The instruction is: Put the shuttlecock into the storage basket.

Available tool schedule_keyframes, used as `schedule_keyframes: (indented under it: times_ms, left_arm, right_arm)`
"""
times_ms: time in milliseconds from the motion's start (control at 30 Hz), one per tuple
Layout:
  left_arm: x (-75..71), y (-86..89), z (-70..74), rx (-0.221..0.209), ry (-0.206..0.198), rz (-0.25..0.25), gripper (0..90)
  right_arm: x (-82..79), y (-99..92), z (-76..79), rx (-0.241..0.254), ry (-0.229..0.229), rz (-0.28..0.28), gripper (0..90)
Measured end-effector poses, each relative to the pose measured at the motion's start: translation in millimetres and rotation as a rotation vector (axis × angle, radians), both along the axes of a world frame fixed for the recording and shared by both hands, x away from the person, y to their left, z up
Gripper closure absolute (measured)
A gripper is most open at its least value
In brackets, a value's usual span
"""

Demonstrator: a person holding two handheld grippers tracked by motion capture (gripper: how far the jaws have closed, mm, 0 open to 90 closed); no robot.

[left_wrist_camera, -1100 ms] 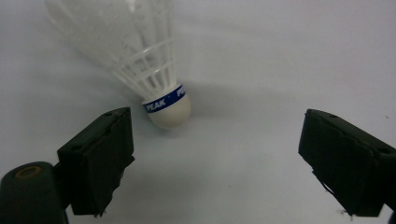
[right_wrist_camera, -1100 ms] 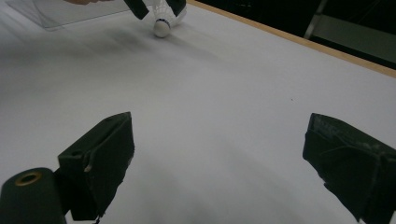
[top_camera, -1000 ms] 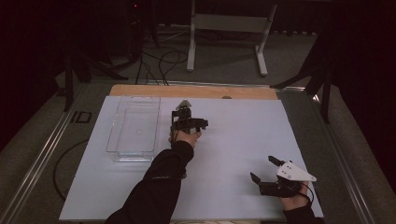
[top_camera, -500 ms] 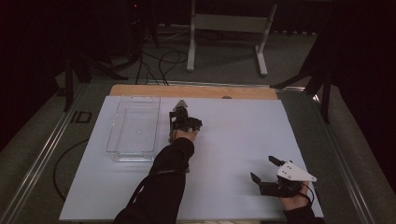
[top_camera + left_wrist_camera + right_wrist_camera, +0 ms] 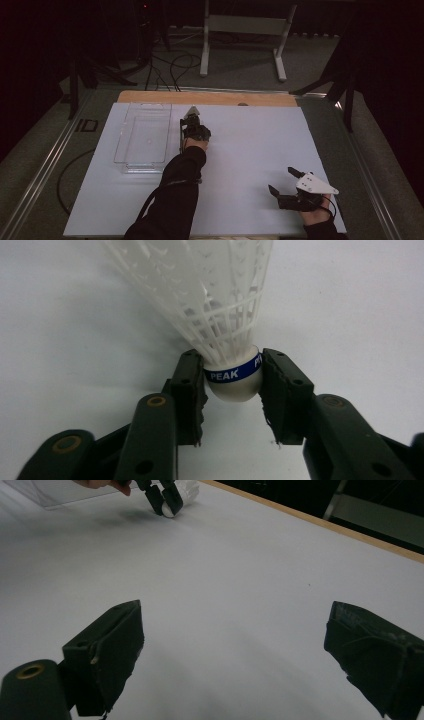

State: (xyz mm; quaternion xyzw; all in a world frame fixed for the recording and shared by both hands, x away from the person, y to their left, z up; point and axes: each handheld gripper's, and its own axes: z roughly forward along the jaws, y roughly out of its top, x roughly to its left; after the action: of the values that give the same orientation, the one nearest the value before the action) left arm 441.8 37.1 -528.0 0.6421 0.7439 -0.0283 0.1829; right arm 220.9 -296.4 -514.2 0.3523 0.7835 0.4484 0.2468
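With my left gripper [image 5: 233, 385] just closed on the shuttlecock [image 5: 233, 381] cork and the right gripper [image 5: 235, 650] wide, I'd lift straight, sparing the feathers.

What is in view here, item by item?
shuttlecock: 1, white with a blue band, on the sheet beside the tray, gripped at its cork
tray: 1, clear plastic, left part of the sheet
sheet: 1, white, covering the table
table: 1, wooden edge showing at the far side
stand: 1, grey metal, on the floor beyond the table
cables: several, black, on the floor
left gripper: 1, black, fingers just closed on the shuttlecock
right gripper: 1, black, open, near right of the sheet
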Motion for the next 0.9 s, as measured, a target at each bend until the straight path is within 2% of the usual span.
schedule_keyframes:
  times_ms: [133, 267, 300, 333, 367, 400, 467, 500, 600, 633, 667, 767, 800, 833, 900]
  left_arm:
    - [0.8, 1.7, 0.4, -0.012, 0.008, -0.021, 64.2]
    - [1.5, 1.8, 3.0, -0.019, -0.003, -0.046, 64.7]
    - [1.8, 1.1, 4.4, -0.007, -0.010, -0.068, 64.7]
    - [1.9, 1.9, 5.4, -0.008, -0.011, -0.068, 64.7]
    - [2.3, 2.6, 6.8, -0.021, -0.020, -0.068, 64.8]
    - [2.7, 2.2, 7.6, -0.016, -0.020, -0.088, 64.8]
    - [3.3, 1.9, 9.6, -0.038, -0.026, -0.114, 64.9]
    - [4.0, 0.5, 11.0, -0.028, -0.027, -0.151, 64.9]
    - [4.6, -0.6, 13.6, -0.048, -0.022, -0.225, 65.0]
    - [4.0, -1.8, 14.6, -0.056, -0.028, -0.283, 65.0]
    - [4.1, -2.1, 14.7, -0.058, -0.027, -0.300, 65.1]
    - [4.0, -3.9, 17.6, -0.054, -0.026, -0.408, 65.1]
    - [3.8, -5.4, 18.8, -0.058, -0.024, -0.420, 65.2]
    - [3.3, -7.1, 20.8, -0.065, -0.027, -0.459, 65.2]
    - [2.6, -8.9, 24.3, -0.055, -0.029, -0.504, 65.2]
  right_arm:
    - [0.1, 0.3, -0.2, -0.003, 0.004, -0.002, 9.2]
    - [0.1, 0.3, -0.3, -0.003, 0.004, -0.003, 9.2]
    - [0.1, 0.2, -0.3, -0.003, 0.004, -0.004, 9.2]
    - [0.1, -0.1, -0.2, -0.004, 0.004, -0.004, 9.2]
    - [0.1, -0.2, -0.2, -0.003, 0.005, -0.004, 9.2]
    - [0.2, -0.2, -0.3, -0.003, 0.006, -0.005, 9.2]
    - [0.3, -0.1, -0.5, -0.005, 0.006, -0.004, 9.2]
    - [0.2, 0.0, -0.5, -0.005, 0.005, -0.004, 9.2]
    - [0.1, 0.1, -0.3, -0.006, 0.004, -0.004, 9.2]
    - [0.2, 0.1, -0.4, -0.006, 0.005, -0.005, 9.2]
    - [0.4, 0.0, -0.6, -0.005, 0.006, -0.005, 9.2]
    - [0.4, 0.1, -0.7, -0.005, 0.008, -0.006, 9.2]
    - [0.5, 0.2, -0.7, -0.007, 0.008, -0.006, 9.2]
    - [0.6, 0.2, -0.7, -0.008, 0.008, -0.007, 9.2]
    - [0.5, 0.1, -0.7, -0.010, 0.007, -0.008, 9.2]
